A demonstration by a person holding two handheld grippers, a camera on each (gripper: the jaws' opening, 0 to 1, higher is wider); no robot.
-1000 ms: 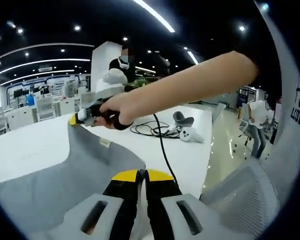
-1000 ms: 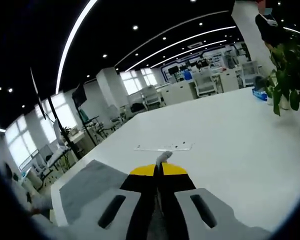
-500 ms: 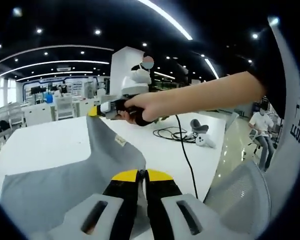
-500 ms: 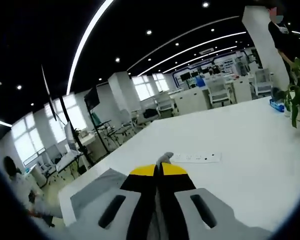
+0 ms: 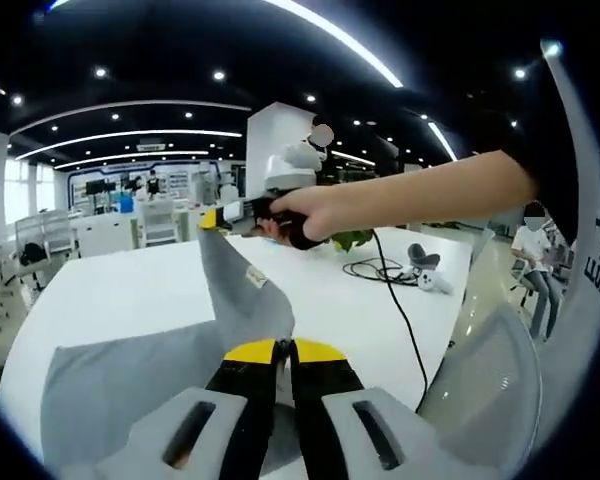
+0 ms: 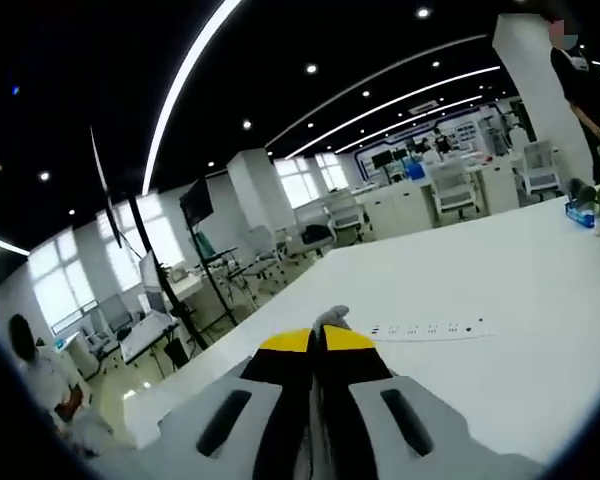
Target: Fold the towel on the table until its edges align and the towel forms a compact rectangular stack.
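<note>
A grey towel point(image 5: 150, 375) lies on the white table point(image 5: 110, 290) and rises in a peak to one lifted corner. My left gripper point(image 5: 283, 350) is shut on the towel's near edge, with cloth pinched between its yellow tips. In the left gripper view a hand holds my right gripper point(image 5: 210, 218) up above the table, shut on the raised corner. In the right gripper view my right gripper point(image 6: 317, 340) has its jaws together, and a small fold of the towel point(image 6: 329, 317) pokes out past the tips.
A black cable point(image 5: 380, 268) and white controllers point(image 5: 428, 280) lie on the table's far right. A mesh chair back point(image 5: 480, 390) stands close on the right. A power strip point(image 6: 430, 328) lies on the table point(image 6: 500, 300). People and desks are in the background.
The right gripper has carried its towel corner higher above the table, pulling the cloth into a taller, narrower peak. The left gripper keeps its hold on the near edge.
</note>
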